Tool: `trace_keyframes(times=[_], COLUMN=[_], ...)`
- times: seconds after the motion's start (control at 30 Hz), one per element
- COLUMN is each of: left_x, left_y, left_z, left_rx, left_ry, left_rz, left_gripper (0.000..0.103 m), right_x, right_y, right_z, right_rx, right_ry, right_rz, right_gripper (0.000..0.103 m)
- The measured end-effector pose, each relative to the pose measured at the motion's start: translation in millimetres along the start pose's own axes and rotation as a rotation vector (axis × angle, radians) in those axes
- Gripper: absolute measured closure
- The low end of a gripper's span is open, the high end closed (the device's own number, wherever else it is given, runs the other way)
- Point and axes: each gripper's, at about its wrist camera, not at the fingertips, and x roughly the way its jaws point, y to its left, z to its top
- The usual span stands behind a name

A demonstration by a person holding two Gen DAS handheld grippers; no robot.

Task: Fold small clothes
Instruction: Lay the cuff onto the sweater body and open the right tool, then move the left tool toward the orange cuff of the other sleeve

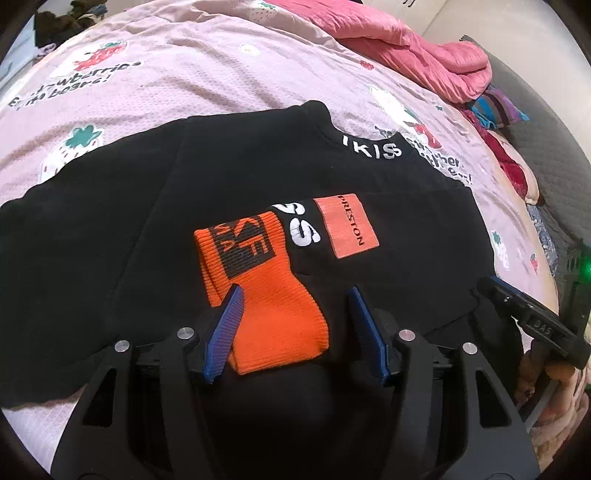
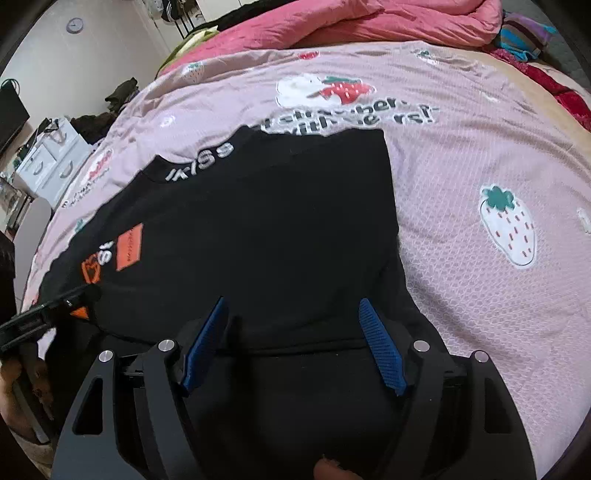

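Note:
A black sweater (image 1: 240,177) with white lettering and an orange patch (image 1: 349,225) lies flat on the bed, sleeves folded in. Its orange ribbed cuff (image 1: 266,295) lies across the chest. My left gripper (image 1: 295,295) is open, its blue pads either side of the cuff near the sweater's bottom hem. In the right wrist view the same sweater (image 2: 277,221) fills the middle. My right gripper (image 2: 291,306) is open over the bottom hem on the sweater's right half. The left gripper (image 2: 48,310) shows at the left edge there; the right gripper (image 1: 532,317) shows at the right in the left view.
The pink strawberry-print bedsheet (image 2: 461,177) surrounds the sweater. A bunched pink quilt (image 2: 351,22) lies at the far side of the bed, with striped and red cloth (image 1: 495,107) beside it. White drawers (image 2: 48,158) stand beyond the bed's left edge.

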Motion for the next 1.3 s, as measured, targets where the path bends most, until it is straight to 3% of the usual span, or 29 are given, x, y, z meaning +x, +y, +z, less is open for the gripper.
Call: trace_keyframes(times=[0.1, 0.17, 0.37, 0.47, 0.57, 0.7, 0.87, 1.17, 1.3], left_x=[-15, -23, -37, -43, -53, -63, -72, -94, -103], left_y=[2, 3, 1, 0, -2, -1, 5, 29, 39], left_z=[0, 0, -3, -5, -6, -9, -13, -22, -31], left_rx=[0.0, 0.0, 0.001, -0.005, -0.001, -0.006, -0.009, -0.073, -0.08], left_ry=[-0.022, -0.045, -0.081, -0.1, -0.133, -0.16, -0.187, -0.237, -0.259], left_rz=[0.016, 0.019, 0.027, 0.029, 0.038, 0.051, 0.136, 0.186, 0.249], left_gripper=[0.041, 0.039, 0.033, 0.017, 0.009, 0.009, 0.009, 0.009, 0.009], right_x=[-11, -19, -34, -39, -45, -49, -53, -54, -54], right_y=[5, 12, 23, 26, 28, 35, 52, 89, 106], right_z=[2, 3, 7, 8, 8, 7, 3, -8, -14], right_rx=[0.002, -0.015, -0.043, -0.049, -0.054, -0.07, -0.113, -0.213, -0.253], right_ry=[-0.023, -0.047, -0.097, -0.115, -0.137, -0.155, -0.173, -0.18, -0.182], right_rz=[0.063, 0.068, 0.081, 0.073, 0.078, 0.089, 0.098, 0.115, 0.127], right_gripper=[0.022, 0.014, 0.008, 0.006, 0.005, 0.005, 0.004, 0.004, 0.004])
